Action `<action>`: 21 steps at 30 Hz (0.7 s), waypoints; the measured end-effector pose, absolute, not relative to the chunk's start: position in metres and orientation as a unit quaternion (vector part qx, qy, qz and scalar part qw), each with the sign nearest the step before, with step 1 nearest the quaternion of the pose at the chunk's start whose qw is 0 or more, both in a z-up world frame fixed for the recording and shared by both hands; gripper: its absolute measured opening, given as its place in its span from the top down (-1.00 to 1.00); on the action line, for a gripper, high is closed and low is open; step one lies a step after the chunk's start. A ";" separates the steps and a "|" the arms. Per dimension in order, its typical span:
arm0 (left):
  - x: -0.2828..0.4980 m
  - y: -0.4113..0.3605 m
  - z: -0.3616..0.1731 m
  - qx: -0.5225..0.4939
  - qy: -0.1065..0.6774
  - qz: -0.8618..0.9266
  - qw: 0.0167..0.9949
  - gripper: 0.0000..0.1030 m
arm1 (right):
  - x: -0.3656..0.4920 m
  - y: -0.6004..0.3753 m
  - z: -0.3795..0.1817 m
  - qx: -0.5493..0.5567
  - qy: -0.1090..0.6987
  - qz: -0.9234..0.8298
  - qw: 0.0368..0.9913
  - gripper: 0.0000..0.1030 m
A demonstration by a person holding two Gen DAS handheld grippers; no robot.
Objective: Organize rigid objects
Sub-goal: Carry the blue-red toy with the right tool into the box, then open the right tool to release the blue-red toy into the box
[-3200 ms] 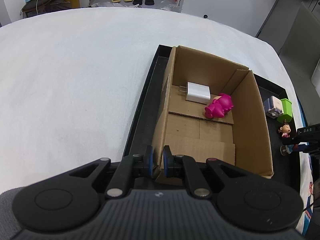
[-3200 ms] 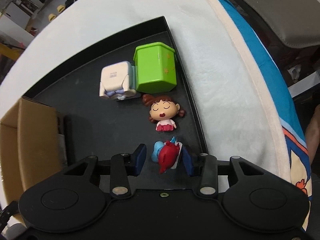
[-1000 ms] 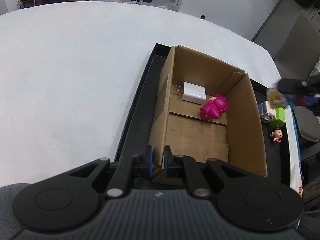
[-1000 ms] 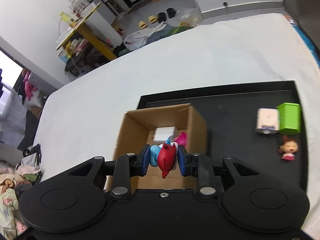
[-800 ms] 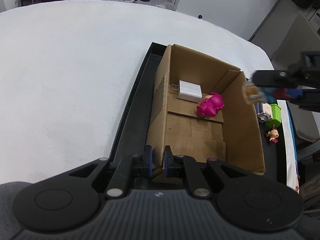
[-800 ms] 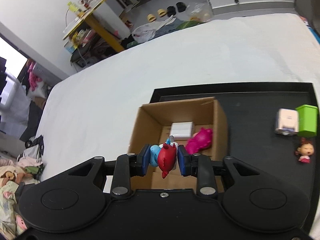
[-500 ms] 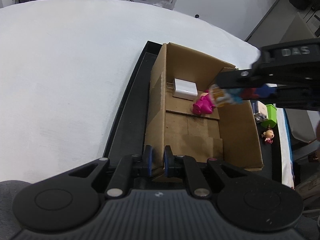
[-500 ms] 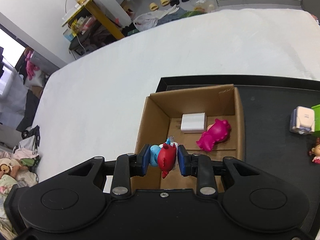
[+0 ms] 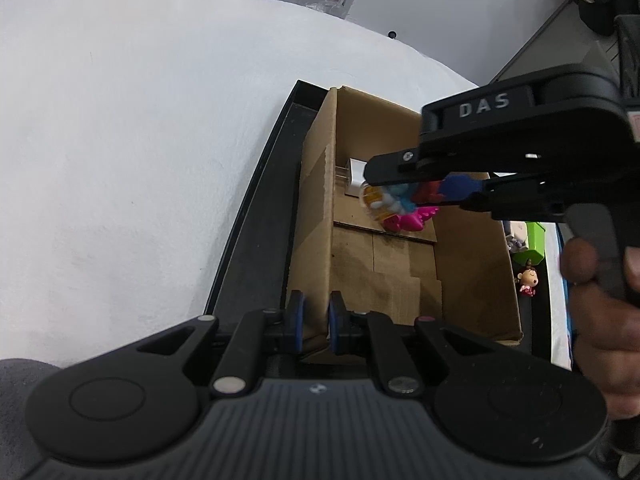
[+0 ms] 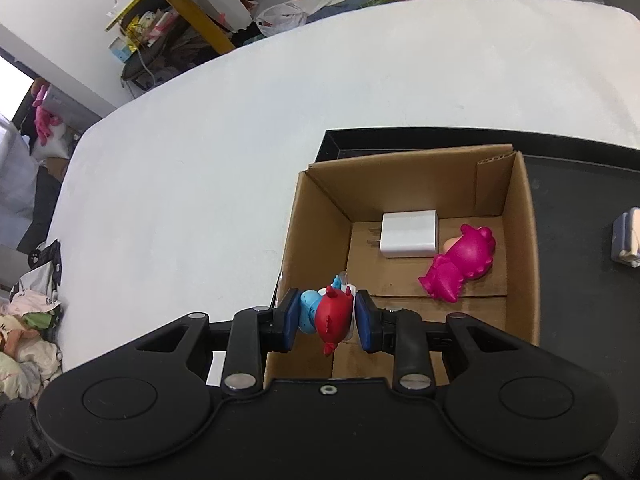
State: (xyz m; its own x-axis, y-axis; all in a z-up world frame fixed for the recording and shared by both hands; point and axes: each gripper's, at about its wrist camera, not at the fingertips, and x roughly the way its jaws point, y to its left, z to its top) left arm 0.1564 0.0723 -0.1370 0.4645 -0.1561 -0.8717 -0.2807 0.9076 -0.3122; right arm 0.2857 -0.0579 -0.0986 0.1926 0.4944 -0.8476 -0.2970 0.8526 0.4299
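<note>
Now | charger (image 10: 408,233), pink toy (image 10: 460,262) in box (image 10: 520,240) | tray (image 10: 580,208): green block (image 9: 532,242)

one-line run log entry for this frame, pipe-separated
left gripper: shut on cardboard box wall | right gripper: shut on red-blue figure, over box | in box: white charger, pink toy

Black tongs (image 10: 325,317) with blue pads (image 10: 291,318) and silver screws — "DAS" lettering on the right tongs (image 9: 424,196).
</note>
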 end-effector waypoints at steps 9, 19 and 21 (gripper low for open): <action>0.154 0.079 -0.135 -0.225 0.516 0.037 0.826 0.77 | 0.290 -0.049 -0.106 0.101 0.584 0.258 0.763 0.19; 0.152 0.080 -0.135 -0.227 0.514 0.040 0.826 0.77 | 0.285 -0.066 -0.094 0.105 0.576 0.259 0.768 -0.12; 0.152 0.079 -0.134 -0.224 0.514 0.040 0.827 0.77 | 0.282 -0.069 -0.088 0.101 0.571 0.263 0.771 -0.20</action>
